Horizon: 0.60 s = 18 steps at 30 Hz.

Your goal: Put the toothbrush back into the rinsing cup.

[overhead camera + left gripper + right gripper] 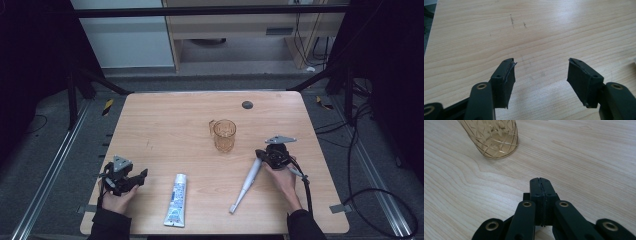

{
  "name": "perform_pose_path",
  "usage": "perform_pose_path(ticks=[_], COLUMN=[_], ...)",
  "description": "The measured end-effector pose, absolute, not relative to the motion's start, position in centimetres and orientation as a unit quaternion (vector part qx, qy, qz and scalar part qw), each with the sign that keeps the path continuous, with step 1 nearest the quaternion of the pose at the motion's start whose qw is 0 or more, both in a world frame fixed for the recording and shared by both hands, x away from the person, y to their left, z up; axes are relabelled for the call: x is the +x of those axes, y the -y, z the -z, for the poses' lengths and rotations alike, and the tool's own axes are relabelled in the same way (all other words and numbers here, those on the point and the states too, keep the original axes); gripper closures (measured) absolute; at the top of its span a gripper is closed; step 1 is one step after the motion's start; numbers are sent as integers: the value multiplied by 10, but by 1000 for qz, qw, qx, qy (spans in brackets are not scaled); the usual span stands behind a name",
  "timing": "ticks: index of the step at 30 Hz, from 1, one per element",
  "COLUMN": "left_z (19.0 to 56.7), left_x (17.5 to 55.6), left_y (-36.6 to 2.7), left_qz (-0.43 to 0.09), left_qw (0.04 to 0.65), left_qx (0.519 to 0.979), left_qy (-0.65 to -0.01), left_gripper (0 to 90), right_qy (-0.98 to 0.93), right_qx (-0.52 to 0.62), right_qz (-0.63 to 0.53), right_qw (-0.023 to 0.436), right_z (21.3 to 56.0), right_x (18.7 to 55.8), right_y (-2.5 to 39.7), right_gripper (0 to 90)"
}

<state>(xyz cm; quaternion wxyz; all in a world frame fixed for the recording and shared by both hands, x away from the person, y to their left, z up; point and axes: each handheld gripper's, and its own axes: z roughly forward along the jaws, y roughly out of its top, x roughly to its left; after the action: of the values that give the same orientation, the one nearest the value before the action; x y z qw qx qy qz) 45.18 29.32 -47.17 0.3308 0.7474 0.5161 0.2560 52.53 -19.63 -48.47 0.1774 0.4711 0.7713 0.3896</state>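
Across the pale wooden table (pixel 165 120) sit the three things I have to work with, and none of them looks handled yet. Biggest is the amber glass mug (pixel 224 135), upright near the middle, its base showing ahead of my right gripper (pixel 540 180) in the right gripper view. Next comes the white electric toothbrush (pixel 246 184), lying flat on a slant, its upper end just beside that same gripper in the high view; I cannot tell whether they touch. The jaws there are pressed fully together with nothing between them. Then the toothpaste tube (pixel 176 200), flat near the front edge, between my two hands. My left gripper (pixel 541 72) rests at the front left corner, jaws spread wide over bare wood, gripping nothing. I judge the work barely begun: if the toothbrush and the tube are meant for the mug, both are still on the table, and the right jaws must open before they can take the toothbrush.
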Motion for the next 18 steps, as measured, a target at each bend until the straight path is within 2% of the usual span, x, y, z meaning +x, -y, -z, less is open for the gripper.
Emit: perform_pose_path(ticks=[18], left_z=[470], left_x=[450], left_y=[-294], left_qz=[-258], left_qw=[335], left_qx=[744], left_qy=[-517], left_gripper=[379], right_qy=[-782], right_qx=[476], right_qz=[-353], right_qw=[193], right_z=[484], right_x=[516], right_y=[209], right_gripper=[898])
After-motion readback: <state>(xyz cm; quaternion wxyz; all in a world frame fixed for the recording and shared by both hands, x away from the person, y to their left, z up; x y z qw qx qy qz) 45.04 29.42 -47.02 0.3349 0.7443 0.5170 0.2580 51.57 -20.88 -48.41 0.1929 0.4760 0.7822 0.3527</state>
